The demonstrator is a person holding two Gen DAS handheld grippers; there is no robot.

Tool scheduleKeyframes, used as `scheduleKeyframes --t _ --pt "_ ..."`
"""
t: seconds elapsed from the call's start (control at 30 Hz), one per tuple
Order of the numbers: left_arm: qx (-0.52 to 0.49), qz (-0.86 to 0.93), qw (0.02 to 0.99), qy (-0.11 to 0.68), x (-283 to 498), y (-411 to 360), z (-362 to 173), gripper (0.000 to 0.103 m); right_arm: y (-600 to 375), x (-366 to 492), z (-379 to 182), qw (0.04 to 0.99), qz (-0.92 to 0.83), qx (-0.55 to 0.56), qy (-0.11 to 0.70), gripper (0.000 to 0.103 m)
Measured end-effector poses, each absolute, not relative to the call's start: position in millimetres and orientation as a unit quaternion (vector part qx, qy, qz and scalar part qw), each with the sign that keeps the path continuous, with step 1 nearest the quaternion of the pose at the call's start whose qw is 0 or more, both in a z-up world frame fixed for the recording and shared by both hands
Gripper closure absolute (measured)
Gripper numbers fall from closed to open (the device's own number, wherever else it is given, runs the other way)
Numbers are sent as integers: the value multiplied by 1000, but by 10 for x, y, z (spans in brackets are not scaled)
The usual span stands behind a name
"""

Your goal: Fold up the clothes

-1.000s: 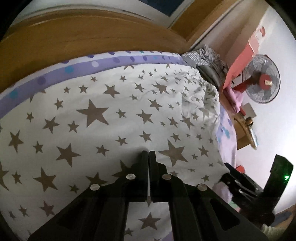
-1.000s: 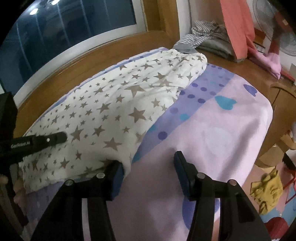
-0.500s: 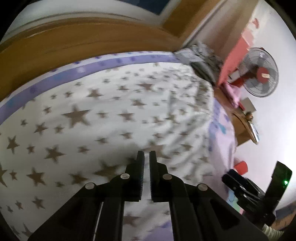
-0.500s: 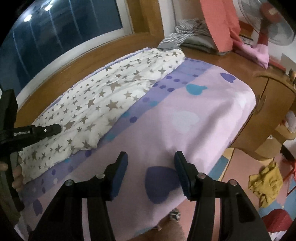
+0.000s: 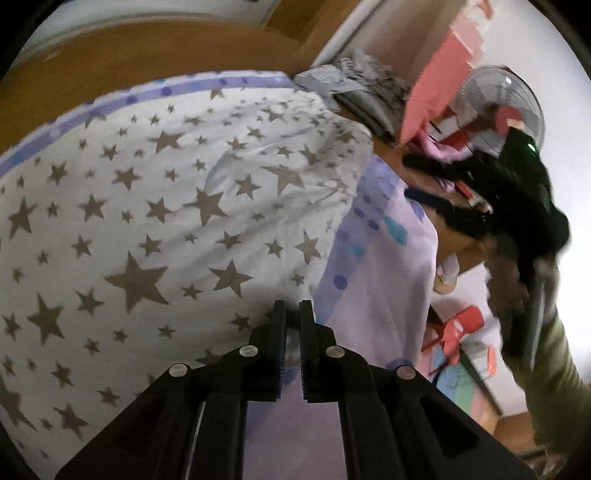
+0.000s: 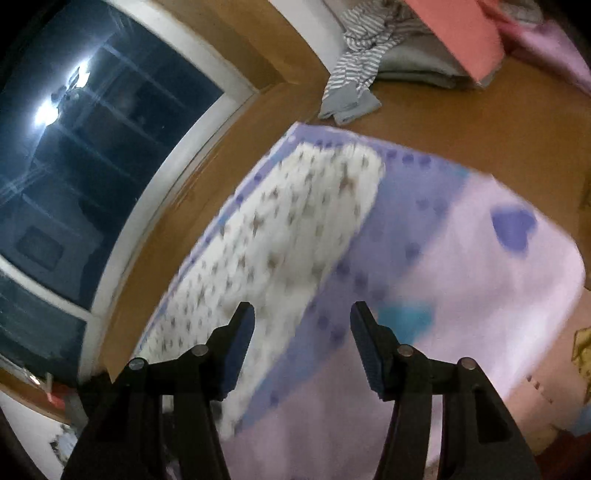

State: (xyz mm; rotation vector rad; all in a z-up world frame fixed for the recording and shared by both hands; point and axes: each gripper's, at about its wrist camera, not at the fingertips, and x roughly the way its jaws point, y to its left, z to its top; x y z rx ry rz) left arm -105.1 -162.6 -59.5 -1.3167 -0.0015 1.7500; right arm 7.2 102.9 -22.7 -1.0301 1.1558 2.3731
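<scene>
The white star-print cloth (image 5: 177,221) lies spread along the far side of the bed, against the wooden ledge (image 5: 110,74) under the dark window (image 6: 74,166). Its near long edge runs down the purple dotted band of the pink sheet (image 5: 380,280); its far end stops short of the sheet's corner. The pink half of the sheet between the cloth's edge and the bed's side is bare and gives open room.

The left gripper (image 5: 291,317) hovers low over the cloth's near edge with its jaws pressed nearly together; a sliver of pale fabric shows in the narrow slit, but I cannot tell whether the cloth is really pinched or only seen behind it. The right gripper (image 6: 303,332) is above the boundary between cloth and sheet, its jaws apart and opening, with nothing between the blue pads (image 6: 240,343). That view is smeared, so the cloth's folds there are unclear.

Beyond the cloth's far end, on the wooden surface, lie a striped garment (image 6: 354,70) and folded grey clothes (image 6: 417,62), beside a salmon-pink panel (image 6: 461,33). A standing fan (image 5: 502,107) is past the bed's corner. In the left view the right gripper's dark body, held by a green-sleeved arm (image 5: 554,369), crowds the right side near the bed's edge. A yellow cloth (image 6: 583,350) lies on the floor.
</scene>
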Motion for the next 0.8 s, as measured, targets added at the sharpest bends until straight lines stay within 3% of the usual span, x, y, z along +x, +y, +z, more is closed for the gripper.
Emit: scheduleKeyframes --t 0.27,0.3,0.33,0.37,0.5,0.67,0.73,0.8 --pt "-558 733 384 -61 -979 -1654 -673 98 1877 -643 -711 127 803 -411 413 48" --pt "-561 736 374 -68 -972 -1655 -676 98 1904 -701 -720 120 810 -411 401 55" --pt "-563 738 365 -73 -961 -1652 -675 98 1910 -745 -693 117 821 -411 379 85" --pt "-564 740 358 -74 -946 -1643 -671 98 1924 -775 -653 113 830 -408 362 90" --pt "-567 750 333 -69 -913 -1570 -667 98 2037 -824 -434 97 859 -384 323 91" --pt "-570 755 315 -66 -885 -1553 -649 98 2131 -902 -768 105 854 -448 241 90" --pt "-574 755 310 -66 -887 -1550 -639 98 2116 -870 -751 94 859 -454 219 78" --pt "-576 756 306 -59 -894 -1527 -611 98 2071 -848 -654 81 865 -462 181 77"
